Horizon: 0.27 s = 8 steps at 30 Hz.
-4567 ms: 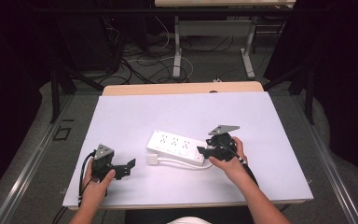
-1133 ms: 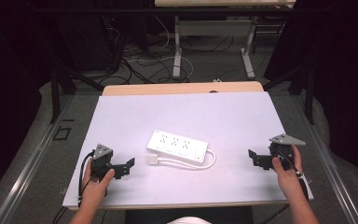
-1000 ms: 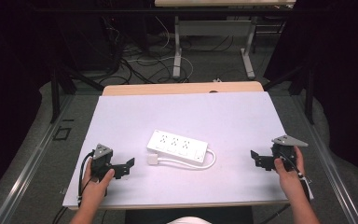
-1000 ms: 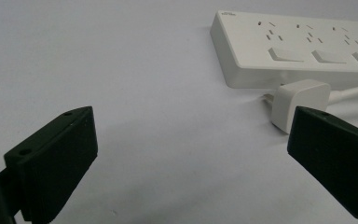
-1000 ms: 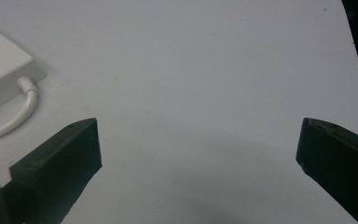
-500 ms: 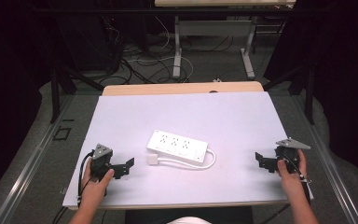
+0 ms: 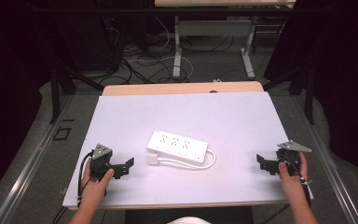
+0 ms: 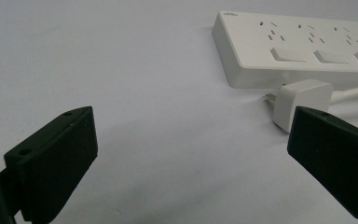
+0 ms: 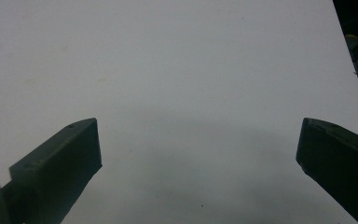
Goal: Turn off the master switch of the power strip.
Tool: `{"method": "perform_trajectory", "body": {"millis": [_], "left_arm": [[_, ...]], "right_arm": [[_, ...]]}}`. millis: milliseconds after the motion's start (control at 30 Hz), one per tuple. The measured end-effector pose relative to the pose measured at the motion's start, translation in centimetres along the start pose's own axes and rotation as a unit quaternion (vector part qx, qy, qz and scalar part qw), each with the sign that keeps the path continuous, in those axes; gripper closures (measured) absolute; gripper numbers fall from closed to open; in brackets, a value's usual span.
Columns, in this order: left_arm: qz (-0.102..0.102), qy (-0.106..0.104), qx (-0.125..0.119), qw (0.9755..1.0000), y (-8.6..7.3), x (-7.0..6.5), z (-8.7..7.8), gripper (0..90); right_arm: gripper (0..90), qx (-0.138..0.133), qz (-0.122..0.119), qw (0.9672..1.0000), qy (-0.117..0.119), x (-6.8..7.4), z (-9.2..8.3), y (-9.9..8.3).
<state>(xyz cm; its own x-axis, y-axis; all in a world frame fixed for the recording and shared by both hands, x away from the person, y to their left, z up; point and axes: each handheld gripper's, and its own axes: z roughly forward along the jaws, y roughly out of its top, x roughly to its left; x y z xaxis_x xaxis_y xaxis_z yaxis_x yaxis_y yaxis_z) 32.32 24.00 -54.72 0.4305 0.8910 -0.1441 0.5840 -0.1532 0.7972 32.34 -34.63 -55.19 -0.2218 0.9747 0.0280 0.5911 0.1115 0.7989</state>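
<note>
Item: white rectangular plastic power strip (image 7: 177, 147), lying flat near the middle of the white tabletop (image 7: 242, 116), sockets and rocker switches facing up. Its white cable (image 7: 186, 163) is looping along the near side and ending in a white plug (image 7: 153, 159), which is resting on the tabletop just beside the strip's left end.

Item: left gripper (image 7: 123, 166), black, sitting at the near left of the tabletop in the person's left hand (image 7: 94, 179). Its jaws are standing wide open with nothing between them, pointing toward the plug (image 8: 302, 100) and strip (image 8: 303, 49), apart from both.

Item: right gripper (image 7: 263, 164), black, sitting at the near right edge in the right hand (image 7: 290, 175), well apart from the strip. Its jaws are likewise spread wide over bare tabletop (image 9: 191, 84), gripping nothing.
</note>
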Motion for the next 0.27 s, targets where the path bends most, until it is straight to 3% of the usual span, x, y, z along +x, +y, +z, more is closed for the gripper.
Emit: {"method": "perform_trajectory", "body": {"millis": [267], "left_arm": [[-0.001,-0.001,0.001,1.0000,0.05,-0.04,0.10,1.5]], "right_arm": [[0.0,-0.006,-0.007,1.0000,0.003,0.24,-0.10,0.12]]}}
